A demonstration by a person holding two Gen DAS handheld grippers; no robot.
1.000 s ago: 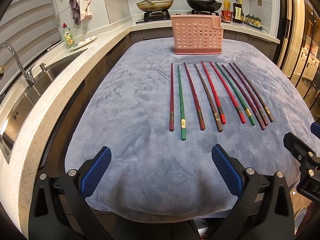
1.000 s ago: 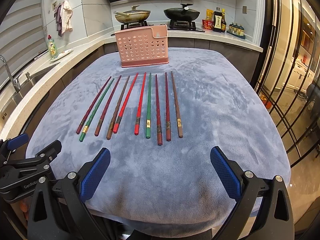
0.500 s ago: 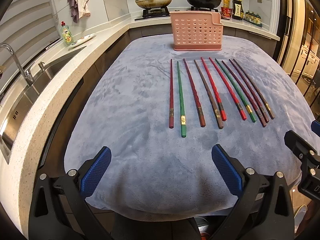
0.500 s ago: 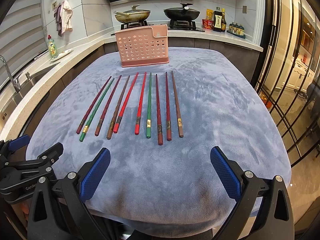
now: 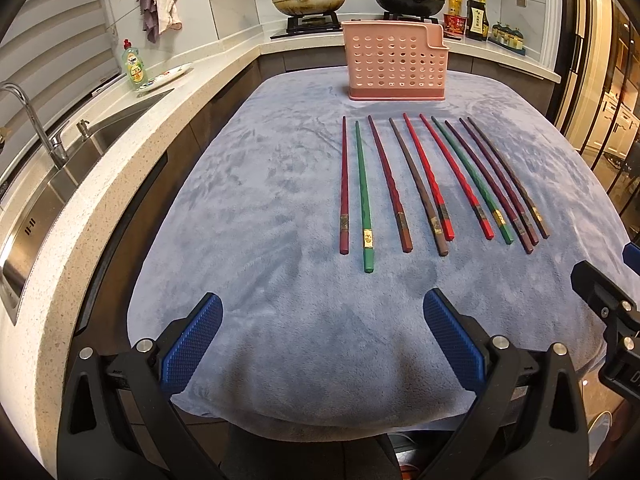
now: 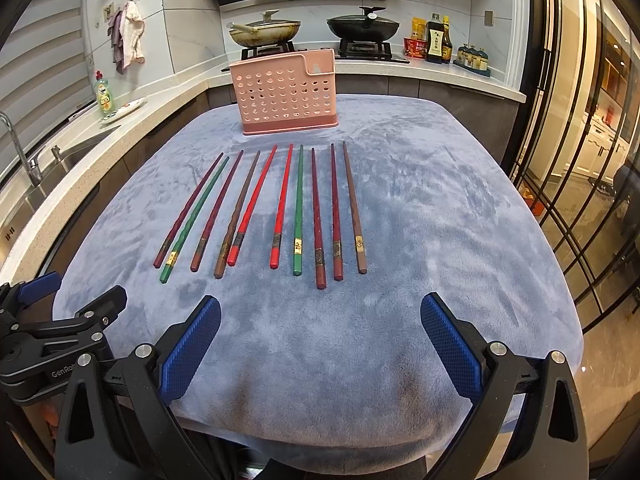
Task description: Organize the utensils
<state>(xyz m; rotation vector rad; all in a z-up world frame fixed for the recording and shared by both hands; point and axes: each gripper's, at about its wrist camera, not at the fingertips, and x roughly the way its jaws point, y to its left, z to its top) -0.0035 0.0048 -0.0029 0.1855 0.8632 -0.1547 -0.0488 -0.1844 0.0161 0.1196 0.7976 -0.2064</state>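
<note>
Several chopsticks in dark red, green, brown and bright red [image 5: 432,184] [image 6: 280,208] lie side by side on a blue-grey cloth [image 5: 260,200] [image 6: 440,216], thick ends toward me. A pink perforated utensil holder [image 5: 394,62] [image 6: 286,94] stands upright behind them. My left gripper [image 5: 322,338] is open and empty, low over the cloth's near edge, left of the row. My right gripper [image 6: 320,336] is open and empty, near the same edge, in front of the row. Each gripper shows at the edge of the other's view.
A stone counter with a sink and tap [image 5: 36,136] runs along the left, with a dish-soap bottle [image 5: 134,66] and a plate. Two pans [image 6: 362,26] sit on the hob behind the holder. Sauce bottles [image 6: 438,44] stand at back right. Glass doors [image 6: 580,160] are on the right.
Both grippers have shifted slightly forward and up, so the chopsticks and holder sit a little lower and closer in both views. Nothing on the cloth has moved.
</note>
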